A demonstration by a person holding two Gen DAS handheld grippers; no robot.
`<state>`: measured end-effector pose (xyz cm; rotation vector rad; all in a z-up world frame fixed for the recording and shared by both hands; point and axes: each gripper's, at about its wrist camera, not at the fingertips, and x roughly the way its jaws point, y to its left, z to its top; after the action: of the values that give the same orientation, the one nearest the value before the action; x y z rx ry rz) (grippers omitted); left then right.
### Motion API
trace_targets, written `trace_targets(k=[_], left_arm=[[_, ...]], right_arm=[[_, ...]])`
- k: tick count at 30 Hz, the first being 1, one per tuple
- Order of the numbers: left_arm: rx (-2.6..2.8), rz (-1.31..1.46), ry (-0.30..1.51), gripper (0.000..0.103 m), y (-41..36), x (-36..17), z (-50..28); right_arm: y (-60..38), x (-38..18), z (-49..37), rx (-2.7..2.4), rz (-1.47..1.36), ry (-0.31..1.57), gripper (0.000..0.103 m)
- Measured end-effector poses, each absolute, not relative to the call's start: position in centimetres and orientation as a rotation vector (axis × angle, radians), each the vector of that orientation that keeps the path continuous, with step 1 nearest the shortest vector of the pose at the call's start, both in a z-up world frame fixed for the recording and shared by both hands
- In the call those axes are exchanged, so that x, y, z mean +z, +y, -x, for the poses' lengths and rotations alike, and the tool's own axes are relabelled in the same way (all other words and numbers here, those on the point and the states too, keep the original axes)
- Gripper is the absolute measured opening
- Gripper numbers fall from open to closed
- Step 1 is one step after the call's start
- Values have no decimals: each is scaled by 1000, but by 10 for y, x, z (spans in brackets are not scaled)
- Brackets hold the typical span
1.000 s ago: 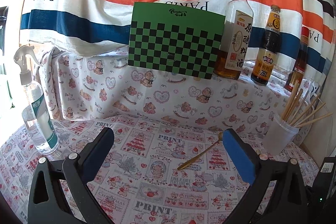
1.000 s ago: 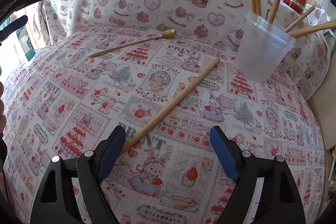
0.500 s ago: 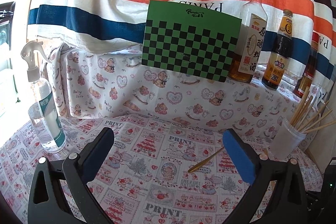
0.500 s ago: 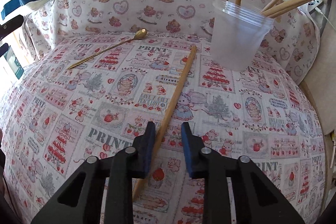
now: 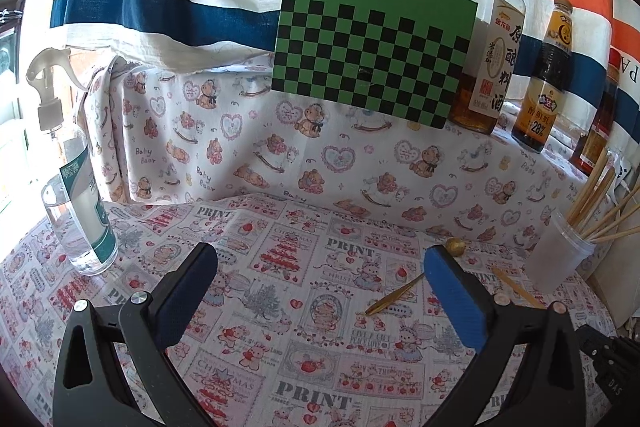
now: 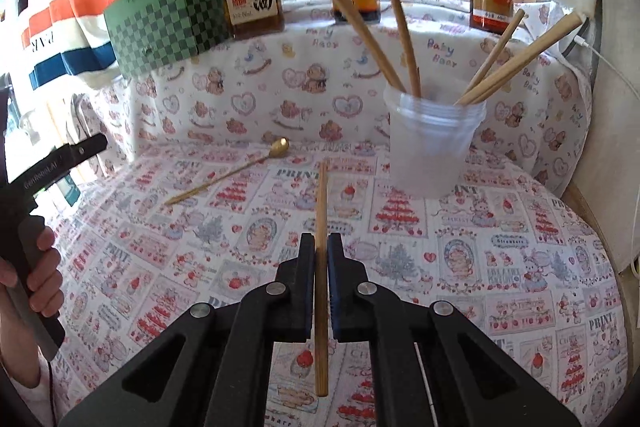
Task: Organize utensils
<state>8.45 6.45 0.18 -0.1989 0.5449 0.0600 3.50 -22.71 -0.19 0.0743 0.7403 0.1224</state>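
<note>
Left wrist view
L gripper [image 5: 320,267]: jaws wide apart, nothing between, over the printed worktop [image 5: 280,291]
Gold spoon [image 5: 396,297]: flat on worktop at 3 o'clock of centre, bowl end partly behind the gripper's right finger
Cup [image 5: 560,255]: frosted plastic, at 3 o'clock near the edge, several chopsticks [image 5: 592,187] standing in it
Loose chopstick [image 5: 516,287]: short bit seen beside the cup, rest hidden
Spray bottle [image 5: 76,195]: upright at 9 o'clock
Green checker board [image 5: 372,47]: upright at 12 o'clock on the raised ledge, w/ 3 sauce bottles [image 5: 488,43] to its right

Right wrist view
R gripper [image 6: 321,259]: jaws narrow, clamped on loose chopstick [image 6: 321,211]
Loose chopstick: runs 12–6 o'clock between the pads, far tip pointing toward the cup, near end sticking out behind the jaws
Cup [image 6: 432,143]: at 1 o'clock, upright, chopsticks [image 6: 396,23] fanned out in it
Gold spoon [image 6: 228,173]: on worktop [image 6: 520,267] at 11 o'clock, apart from the held chopstick
L gripper [image 6: 84,147]: one finger seen at 9 o'clock, person's hand [image 6: 36,275] on its handle
</note>
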Motion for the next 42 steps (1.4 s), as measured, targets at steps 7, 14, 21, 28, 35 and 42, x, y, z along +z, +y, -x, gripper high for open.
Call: trace_targets(k=[7,14,21,28,35,42], left_arm=[[60,200,535,103,65,4,-83],[18,159,614,103,58,-5,-94],[-141,182,759,76,48,-33,-117],[-215,178,857,48,36,-47,-141],[-212,152,927,39,27,-65,-150],[-218,122,933,0,26,-70,-150]], right_arm=[[-238,25,-20,135,-135,573,7],[-244,36,-13,127,-157,510,7],[-242,31,-16,120,-148,542,7],[-248,28,-20,101,-166,554,7],[-249,28,-21,92,-169,566,7],[-248,28,-21,89,-150,567,7]])
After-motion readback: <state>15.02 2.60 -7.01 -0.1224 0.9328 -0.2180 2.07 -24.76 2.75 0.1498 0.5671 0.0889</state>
